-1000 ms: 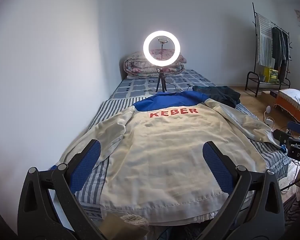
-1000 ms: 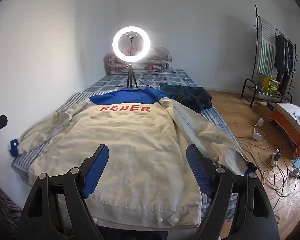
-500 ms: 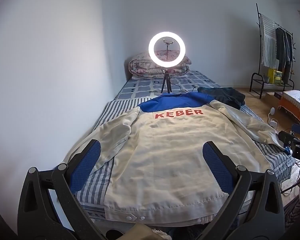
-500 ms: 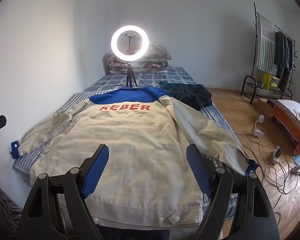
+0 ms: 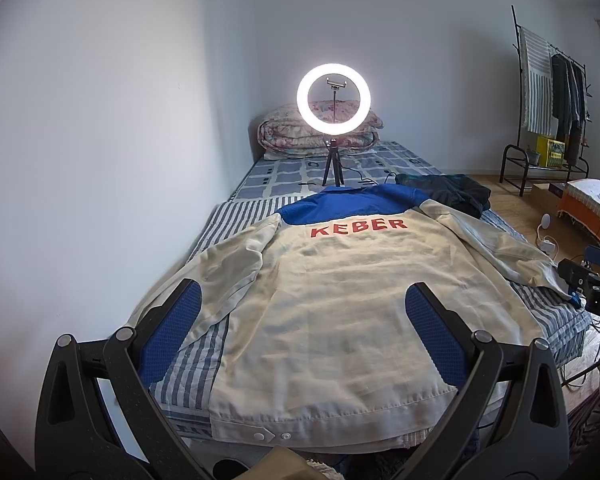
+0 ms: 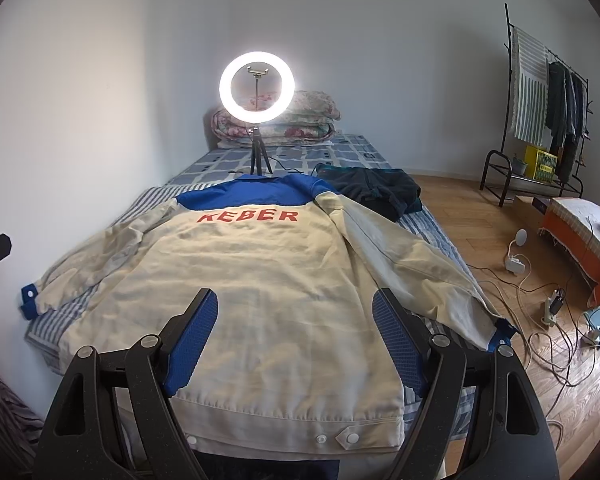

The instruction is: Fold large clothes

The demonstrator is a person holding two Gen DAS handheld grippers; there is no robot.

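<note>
Both tongs spread wide, nothing between the blue pads. Left gripper [image 5: 304,312] held above the near left part of the jacket [image 5: 340,304], right gripper [image 6: 296,316] above the near middle of the same jacket [image 6: 268,296], neither one touching the cloth.

Jacket lying flat, back side up, on the striped bed [image 5: 188,380], hem toward the cameras, blue yoke and red letters KEBER at the far end, both sleeves stretched out to the sides.

Seen only from the right wrist: blue cuff of the left sleeve [image 6: 30,300] near the bed edge, blue cuff of the right sleeve [image 6: 502,332] hanging over the other edge, floor cables [image 6: 540,320] on the wood, and a black tip of the other tool at the left border. Seen only from the left wrist: part of the right tool [image 5: 592,284] at the right border, beside the right sleeve, and more of the bare white wall.

Beyond the jacket in both views: dark garment [image 6: 374,192] on the bed just beside the right shoulder, ring light [image 5: 333,99] on a small tripod behind the collar, folded quilt [image 5: 284,136] at the head of the bed, clothes rack [image 6: 540,112] far at the right.
</note>
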